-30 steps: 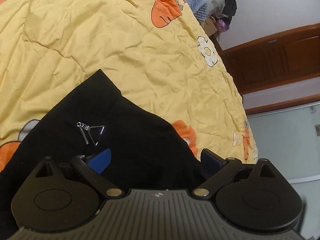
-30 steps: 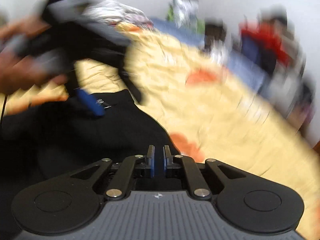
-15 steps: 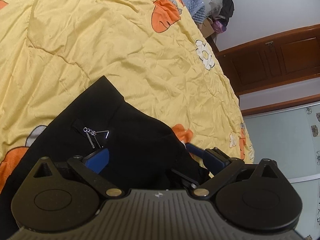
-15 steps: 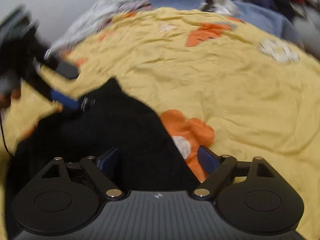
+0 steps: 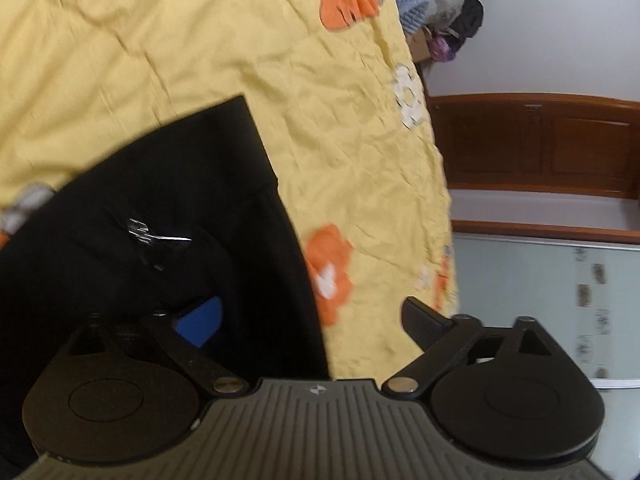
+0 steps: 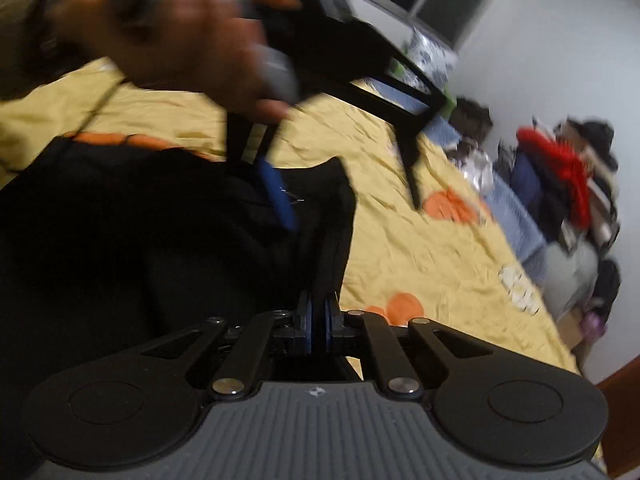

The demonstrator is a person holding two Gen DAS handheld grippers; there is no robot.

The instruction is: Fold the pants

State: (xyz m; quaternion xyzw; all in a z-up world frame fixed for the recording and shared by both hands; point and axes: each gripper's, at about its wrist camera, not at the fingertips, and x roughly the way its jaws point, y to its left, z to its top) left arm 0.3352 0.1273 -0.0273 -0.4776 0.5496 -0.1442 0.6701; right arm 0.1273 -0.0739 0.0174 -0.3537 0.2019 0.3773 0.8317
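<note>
Looking through my left wrist camera, I see the black pants (image 5: 168, 240) lying on the bed's yellow flowered quilt (image 5: 200, 48), a small metal clasp (image 5: 152, 236) glinting on the cloth. My left gripper (image 5: 312, 320) stands wide, its jaws having just been closing a little; one blue pad (image 5: 200, 320) hangs over the pants, the other finger over the quilt, gripping nothing. On the right wrist camera, my right gripper (image 6: 318, 326) has just snapped together, pinching the pants' black edge (image 6: 332, 240). The blurred hand (image 6: 172, 36) above holds the other gripper.
</note>
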